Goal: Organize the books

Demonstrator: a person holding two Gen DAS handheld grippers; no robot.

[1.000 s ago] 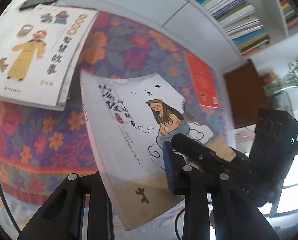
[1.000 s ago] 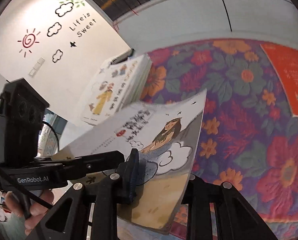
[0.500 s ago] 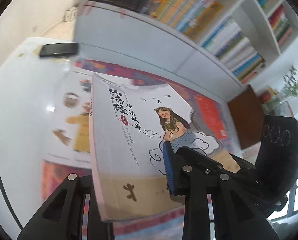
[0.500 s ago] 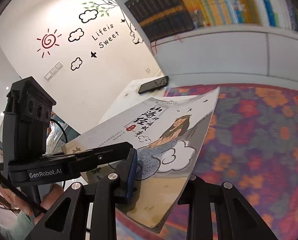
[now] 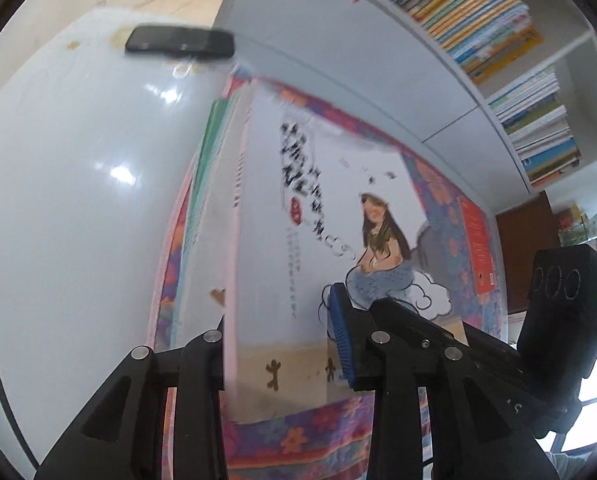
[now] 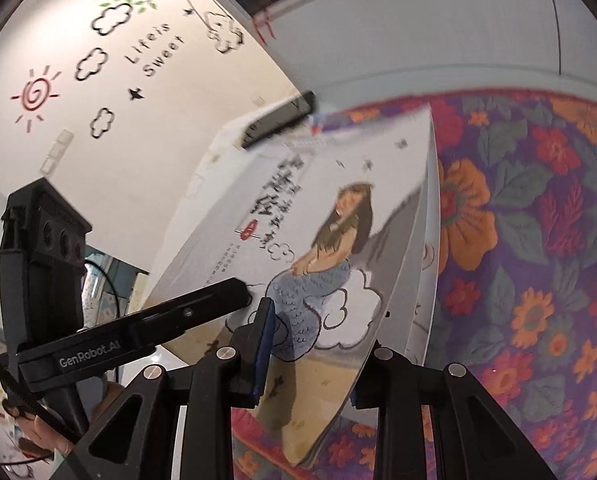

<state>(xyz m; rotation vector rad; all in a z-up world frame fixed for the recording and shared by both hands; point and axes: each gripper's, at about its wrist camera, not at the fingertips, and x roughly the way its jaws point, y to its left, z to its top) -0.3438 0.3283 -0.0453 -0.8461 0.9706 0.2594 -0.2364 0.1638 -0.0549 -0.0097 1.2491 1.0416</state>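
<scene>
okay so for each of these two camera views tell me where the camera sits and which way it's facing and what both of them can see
Left wrist view: sits on the left hand-held gripper, looking forward and down along its fingers at the mermaid-cover book above a book stack; the right hand-held gripper reaches in from the right.
Right wrist view: sits on the right hand-held gripper, facing the same book and the floral cloth; the left hand-held gripper and a person's hand show at left.
Shared: the book, both clamped on it, the cloth, and the black phone.
</scene>
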